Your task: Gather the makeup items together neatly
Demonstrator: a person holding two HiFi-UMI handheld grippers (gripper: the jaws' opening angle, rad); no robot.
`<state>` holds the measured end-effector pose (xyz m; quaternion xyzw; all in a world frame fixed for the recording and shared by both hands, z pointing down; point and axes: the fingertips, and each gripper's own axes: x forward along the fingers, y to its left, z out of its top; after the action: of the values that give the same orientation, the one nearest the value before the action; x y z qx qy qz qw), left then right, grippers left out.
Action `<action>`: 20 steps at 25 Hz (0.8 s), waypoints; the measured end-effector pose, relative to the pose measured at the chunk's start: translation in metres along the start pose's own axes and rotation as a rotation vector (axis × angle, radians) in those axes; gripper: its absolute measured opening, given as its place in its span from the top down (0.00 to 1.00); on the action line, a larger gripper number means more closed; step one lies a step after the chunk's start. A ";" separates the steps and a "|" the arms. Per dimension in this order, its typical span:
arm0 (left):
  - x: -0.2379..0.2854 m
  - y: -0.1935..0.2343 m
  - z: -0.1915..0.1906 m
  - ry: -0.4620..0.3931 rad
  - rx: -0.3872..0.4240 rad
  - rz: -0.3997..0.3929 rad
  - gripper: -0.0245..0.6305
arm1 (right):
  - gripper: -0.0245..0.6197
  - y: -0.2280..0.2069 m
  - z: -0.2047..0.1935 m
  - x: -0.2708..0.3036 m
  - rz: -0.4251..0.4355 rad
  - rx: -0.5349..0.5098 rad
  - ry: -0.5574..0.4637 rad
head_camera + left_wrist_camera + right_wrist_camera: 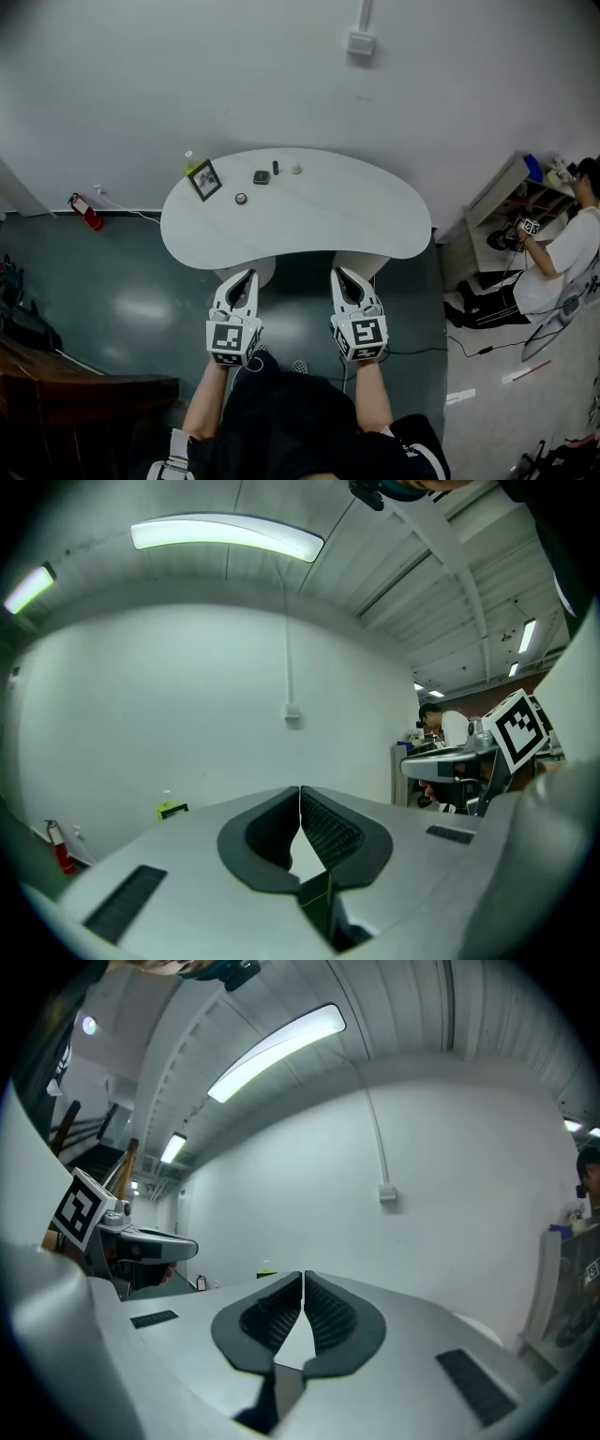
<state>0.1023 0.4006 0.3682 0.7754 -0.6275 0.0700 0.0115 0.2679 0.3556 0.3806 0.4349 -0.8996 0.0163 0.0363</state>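
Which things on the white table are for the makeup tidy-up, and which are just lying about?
For the job, probably (too small to be sure): dark case, black stick, pale pot, round tin.

Just lying about: picture frame, bottle beside it, fire extinguisher on the floor.

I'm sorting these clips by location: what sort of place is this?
Likely a lab or workshop room: glossy grey-green painted floor, a red fire extinguisher by the white wall, and another person beside a pale open shelf unit.
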 end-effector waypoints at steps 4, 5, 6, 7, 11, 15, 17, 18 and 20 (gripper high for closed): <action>-0.003 0.013 -0.010 0.016 -0.016 0.037 0.93 | 0.91 0.009 -0.013 0.011 0.035 0.000 0.034; -0.003 0.018 -0.013 0.020 -0.020 0.047 0.93 | 0.91 0.011 -0.015 0.016 0.044 -0.002 0.041; -0.001 0.024 -0.015 0.024 -0.023 0.057 0.93 | 0.91 0.014 -0.018 0.022 0.054 -0.002 0.046; 0.001 0.030 -0.017 0.028 -0.025 0.065 0.93 | 0.91 0.015 -0.020 0.030 0.063 -0.001 0.052; 0.022 0.063 -0.026 0.044 -0.040 0.085 0.93 | 0.91 0.021 -0.025 0.073 0.090 -0.004 0.073; 0.052 0.104 -0.029 0.062 -0.061 0.094 0.93 | 0.91 0.026 -0.022 0.127 0.109 -0.013 0.092; 0.069 0.123 -0.029 0.060 -0.067 0.091 0.93 | 0.91 0.029 -0.020 0.155 0.116 -0.018 0.099; 0.077 0.133 -0.029 0.057 -0.069 0.090 0.93 | 0.91 0.030 -0.018 0.168 0.119 -0.023 0.103; 0.092 0.154 -0.028 0.054 -0.075 0.092 0.93 | 0.91 0.033 -0.015 0.195 0.126 -0.032 0.110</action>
<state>-0.0317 0.2814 0.3961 0.7427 -0.6640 0.0675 0.0543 0.1226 0.2247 0.4111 0.3753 -0.9220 0.0280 0.0916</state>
